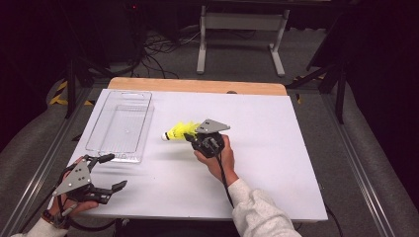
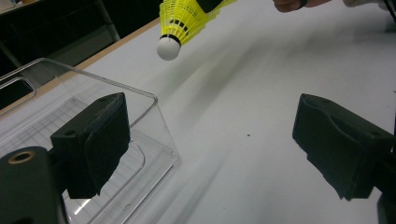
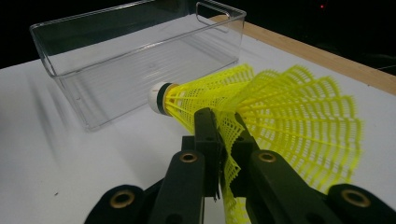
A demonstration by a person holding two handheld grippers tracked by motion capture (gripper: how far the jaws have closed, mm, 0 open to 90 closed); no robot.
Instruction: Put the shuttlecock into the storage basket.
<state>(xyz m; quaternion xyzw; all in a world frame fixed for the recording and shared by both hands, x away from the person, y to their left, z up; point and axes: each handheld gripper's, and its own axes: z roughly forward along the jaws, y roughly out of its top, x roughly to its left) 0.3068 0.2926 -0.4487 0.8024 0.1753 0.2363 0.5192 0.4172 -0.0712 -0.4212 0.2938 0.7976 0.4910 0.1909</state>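
A yellow plastic shuttlecock (image 1: 178, 131) with a white cork tip hangs above the white table, tip pointing toward a clear plastic bin (image 1: 121, 123). My right gripper (image 1: 193, 138) is shut on the shuttlecock's mesh skirt (image 3: 261, 107), which is crumpled between the black jaws. In the left gripper view the shuttlecock (image 2: 184, 21) floats beyond the bin's near corner (image 2: 156, 100). My left gripper (image 1: 114, 172) rests at the table's front left, open, jaws far apart with nothing between them.
The clear bin (image 3: 126, 56) stands empty at the table's left, long side running away from me. A wooden strip (image 1: 197, 85) edges the table's far side. Cables and a white stand's legs (image 1: 242, 39) lie on the floor beyond.
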